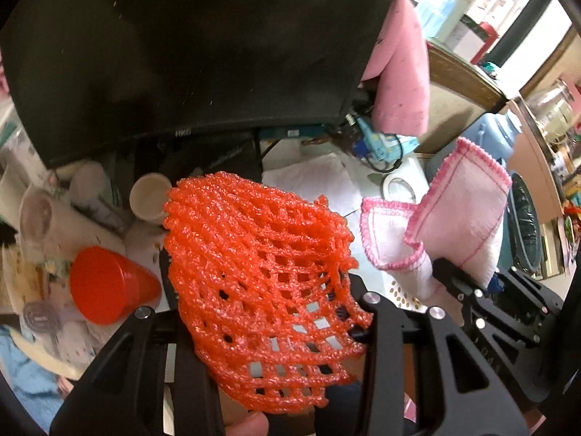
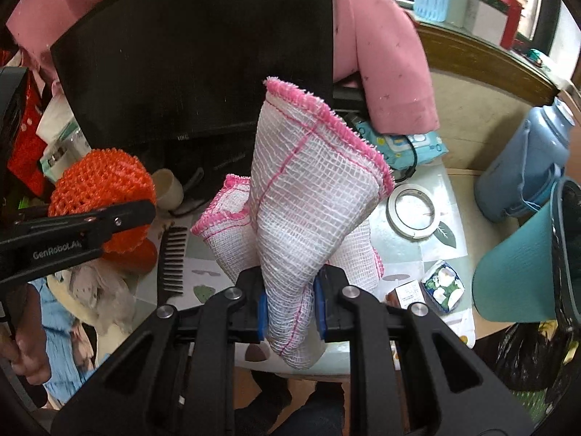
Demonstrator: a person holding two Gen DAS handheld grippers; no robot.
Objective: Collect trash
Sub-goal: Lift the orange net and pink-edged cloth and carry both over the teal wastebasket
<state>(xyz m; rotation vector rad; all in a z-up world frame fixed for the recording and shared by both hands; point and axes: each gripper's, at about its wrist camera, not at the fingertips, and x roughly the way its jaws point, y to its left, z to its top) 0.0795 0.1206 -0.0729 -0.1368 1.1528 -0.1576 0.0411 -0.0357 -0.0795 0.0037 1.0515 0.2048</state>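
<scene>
**Net and cloth held above a cluttered desk**

An orange foam net (image 1: 261,283) is gripped by the left tool (image 1: 261,330); in the left wrist view the net fills the space between the two black fingers and hides most of the pads. A fingertip is seen at the lower edge, just below the net. Beyond the left tool and to its left, an orange cup (image 1: 109,285) lies on its side among paper cups and wrappers, a heap that is largely cut off in the right wrist view.

A white cloth with pink stitched edges (image 2: 312,196) is clamped by the right tool (image 2: 290,309), whose blue pads press on the cloth's lower fold while the rest stands up in a cone. The clamp itself is shown only in the right wrist view; from the left wrist view only the cloth (image 1: 454,218) and the outer side of the right tool are seen, to the right of the net.

Items shown clearly only in the right wrist view: a black comb (image 2: 174,258) on the desk (image 2: 399,250) between the two tools, a roll of tape (image 2: 412,210) beyond the right tool, a blue jug (image 2: 526,167) and a teal bin (image 2: 523,272) to its right. A dark monitor (image 2: 203,54) and a pink garment (image 2: 392,72) stand beyond both tools in both views.
</scene>
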